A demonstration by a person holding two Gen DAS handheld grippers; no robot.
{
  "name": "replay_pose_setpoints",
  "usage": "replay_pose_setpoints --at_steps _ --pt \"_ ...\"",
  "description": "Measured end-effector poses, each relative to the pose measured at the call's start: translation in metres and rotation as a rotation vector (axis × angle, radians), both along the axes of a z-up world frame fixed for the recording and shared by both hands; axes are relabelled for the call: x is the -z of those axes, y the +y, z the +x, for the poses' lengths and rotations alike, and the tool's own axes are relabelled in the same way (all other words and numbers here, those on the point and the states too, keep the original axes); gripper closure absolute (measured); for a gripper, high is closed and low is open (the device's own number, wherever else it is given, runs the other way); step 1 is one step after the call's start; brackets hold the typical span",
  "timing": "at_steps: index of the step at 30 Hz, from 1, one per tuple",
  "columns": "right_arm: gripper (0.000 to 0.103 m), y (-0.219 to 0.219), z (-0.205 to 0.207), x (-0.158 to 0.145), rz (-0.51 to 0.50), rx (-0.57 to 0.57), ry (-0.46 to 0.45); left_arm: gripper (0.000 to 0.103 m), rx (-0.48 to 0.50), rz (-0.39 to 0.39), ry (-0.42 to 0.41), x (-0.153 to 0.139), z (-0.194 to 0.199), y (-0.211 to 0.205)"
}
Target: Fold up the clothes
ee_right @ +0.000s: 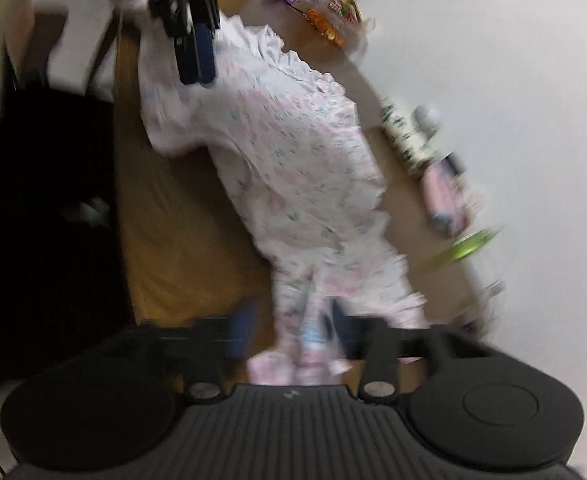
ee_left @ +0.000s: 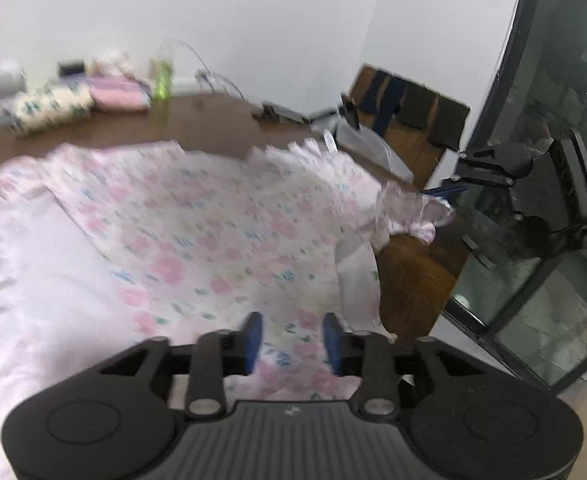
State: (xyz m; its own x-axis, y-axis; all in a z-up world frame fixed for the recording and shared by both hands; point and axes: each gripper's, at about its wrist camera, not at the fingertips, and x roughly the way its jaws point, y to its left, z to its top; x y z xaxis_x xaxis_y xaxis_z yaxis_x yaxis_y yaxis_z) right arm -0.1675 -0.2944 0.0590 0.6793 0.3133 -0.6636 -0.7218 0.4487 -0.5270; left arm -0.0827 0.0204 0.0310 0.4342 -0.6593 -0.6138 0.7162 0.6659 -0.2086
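Floral garment (ee_left: 197, 224) spread on brown table (ee_left: 197, 120), white wall (ee_left: 253, 12) behind

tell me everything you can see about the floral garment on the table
The floral garment is thin white cloth printed with pink flowers and small blue-green marks, with a frilled edge along one side. It lies spread and creased on the brown table, one end hanging past the table's edge. The left gripper stands open over its near edge; the right gripper is open with a bunched end between its fingers. Blur hides finer detail.
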Motion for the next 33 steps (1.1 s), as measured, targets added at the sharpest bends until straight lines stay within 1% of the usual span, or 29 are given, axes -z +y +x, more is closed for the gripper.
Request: replay_pose_setpoints --at_steps 3,4,5,6,7,8,9,10,11,12,13,14,15,17,18,19,20,21,22,23,24,25,26,27,28,30,31,32,33 --pt "0.048 -0.001 0.003 -0.034 0.260 0.035 0.011 0.053 -0.032 -0.023 -0.055 -0.011 -0.011 0.024" --pt "0.048 0.003 0.005 -0.040 0.315 0.023 0.006 0.052 -0.037 -0.029 -0.060 -0.013 -0.012 0.031" --pt "0.048 0.009 0.008 -0.042 0.331 -0.014 0.004 0.052 -0.046 -0.027 -0.062 -0.014 -0.012 0.035" --pt "0.049 0.018 0.012 -0.039 0.307 -0.067 0.001 0.052 -0.053 -0.019 -0.060 -0.014 -0.010 0.035" --pt "0.049 0.029 0.020 -0.032 0.256 -0.125 0.004 0.052 -0.057 -0.006 -0.058 -0.015 -0.006 0.033" --pt "0.052 0.040 0.031 -0.022 0.196 -0.178 0.022 0.052 -0.054 0.011 -0.053 -0.014 -0.003 0.029" --pt "0.066 0.050 0.041 -0.014 0.139 -0.219 0.054 0.052 -0.055 0.038 -0.046 -0.012 -0.002 0.027" --pt "0.088 0.059 0.049 -0.007 0.082 -0.247 0.093 0.052 -0.059 0.066 -0.039 -0.009 -0.001 0.026" --pt "0.096 0.067 0.054 0.000 0.027 -0.262 0.128 0.052 -0.075 0.097 -0.030 -0.006 0.000 0.029" --pt "0.099 0.073 0.054 0.004 -0.021 -0.269 0.144 0.052 -0.087 0.104 -0.021 -0.003 -0.002 0.035" --pt "0.101 0.075 0.050 0.005 -0.058 -0.280 0.137 0.052 -0.098 0.111 -0.012 0.000 -0.004 0.041" --pt "0.101 0.075 0.043 0.003 -0.076 -0.295 0.131 0.052 -0.110 0.116 -0.003 0.003 -0.006 0.048" --pt "0.102 0.075 0.036 0.000 -0.073 -0.307 0.146 0.052 -0.123 0.106 0.004 0.005 -0.009 0.058" --pt "0.100 0.074 0.020 -0.005 -0.048 -0.308 0.235 0.050 -0.148 0.081 0.014 0.010 -0.013 0.079" --pt "0.099 0.072 0.013 -0.005 -0.036 -0.314 0.288 0.047 -0.150 0.064 0.013 0.010 -0.015 0.087" --pt "0.095 0.071 0.007 -0.006 -0.006 -0.311 0.312 0.044 -0.136 0.051 0.012 0.010 -0.015 0.091" --pt "0.093 0.070 0.003 -0.008 0.049 -0.287 0.312 0.040 -0.122 0.038 0.010 0.010 -0.015 0.095" --pt "0.082 0.068 0.003 -0.011 0.117 -0.252 0.308 0.039 -0.105 0.025 0.010 0.011 -0.014 0.100" --pt "0.063 0.066 0.003 -0.015 0.187 -0.215 0.288 0.039 -0.074 0.012 0.018 0.012 -0.012 0.102" --pt "0.052 0.064 0.004 -0.016 0.240 -0.183 0.248 0.039 -0.044 -0.001 0.028 0.013 -0.010 0.104" --pt "0.040 0.064 0.005 -0.015 0.253 -0.166 0.199 0.039 -0.020 -0.008 0.048 0.015 -0.007 0.103" --pt "0.028 0.066 0.006 -0.011 0.215 -0.172 0.160 0.039 0.001 -0.014 0.065 0.017 -0.005 0.103" --pt "0.026 0.069 0.006 -0.007 0.156 -0.190 0.128 0.040 0.010 -0.016 0.060 0.017 -0.005 0.102" --pt "0.026 0.071 0.008 -0.003 0.098 -0.225 0.124 0.040 0.015 -0.017 0.062 0.017 -0.004 0.100" --pt "0.026 0.073 0.011 -0.001 0.044 -0.269 0.146 0.040 0.019 -0.018 0.064 0.016 -0.003 0.098" --pt "0.027 0.079 0.021 0.003 -0.027 -0.315 0.187 0.041 0.019 -0.026 0.080 0.016 0.000 0.093" --pt "0.033 0.081 0.028 0.004 -0.051 -0.327 0.207 0.042 0.019 -0.034 0.102 0.017 0.003 0.089" --pt "0.034 0.083 0.035 0.005 -0.055 -0.330 0.233 0.045 0.017 -0.041 0.119 0.017 0.006 0.086" --pt "0.046 0.083 0.042 0.004 -0.035 -0.317 0.287 0.051 0.015 -0.048 0.137 0.017 0.008 0.083"
